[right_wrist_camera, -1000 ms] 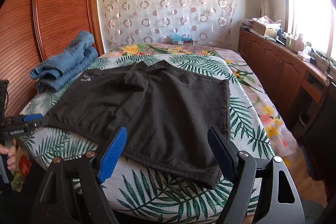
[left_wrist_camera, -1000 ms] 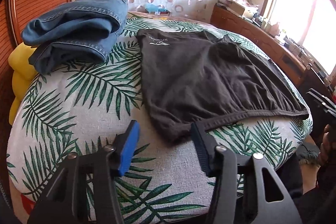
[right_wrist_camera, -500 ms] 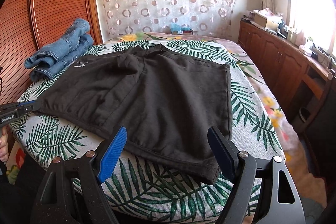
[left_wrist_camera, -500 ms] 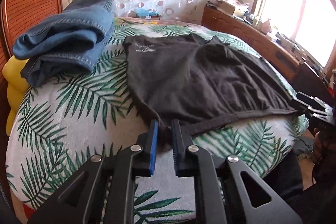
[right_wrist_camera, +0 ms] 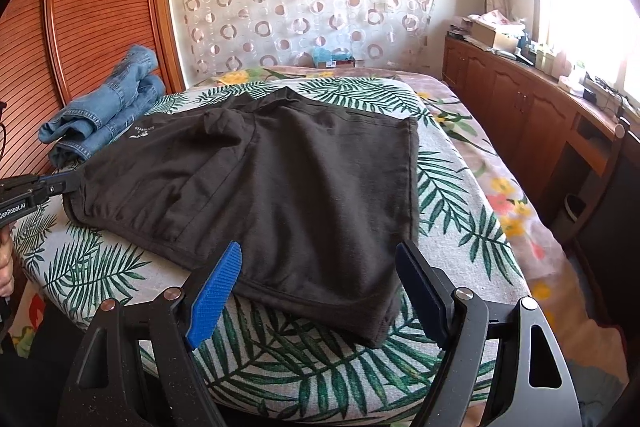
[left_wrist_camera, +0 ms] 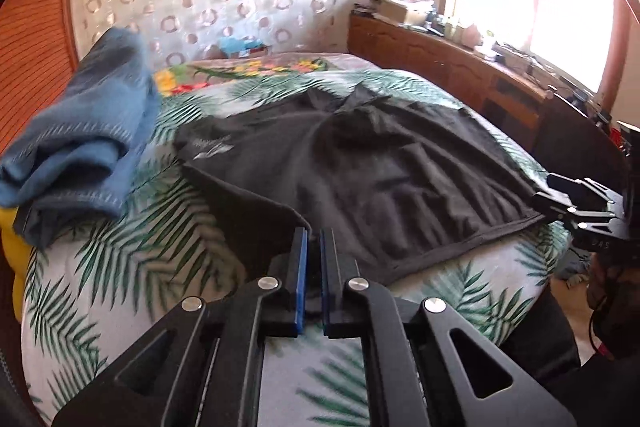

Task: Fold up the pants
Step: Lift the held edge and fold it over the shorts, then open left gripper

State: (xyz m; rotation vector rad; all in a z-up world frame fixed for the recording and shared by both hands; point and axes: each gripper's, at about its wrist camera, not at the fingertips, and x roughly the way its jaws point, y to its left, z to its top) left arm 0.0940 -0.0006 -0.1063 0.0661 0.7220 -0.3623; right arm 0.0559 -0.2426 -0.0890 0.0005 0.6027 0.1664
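We list: black pants [right_wrist_camera: 280, 187] flat on bed [right_wrist_camera: 320, 367], centre frame; left gripper [left_wrist_camera: 314, 239] clamped on their corner; right gripper [right_wrist_camera: 320, 267] apart; jeans [right_wrist_camera: 104, 111] upper left.

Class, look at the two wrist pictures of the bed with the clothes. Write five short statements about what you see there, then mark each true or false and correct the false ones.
1. The left gripper is shut on a corner of the dark grey fabric shorts. True.
2. The right gripper is clamped on the shorts. False: its jaws stand wide open, with the near hem of the shorts between them and no pad touching.
3. The folded blue denim jeans lie on top of the shorts. False: they lie beside them, near the wooden slatted wall.
4. The shorts lie on a palm-leaf print bed cover. True.
5. A small white logo shows on the shorts. True.
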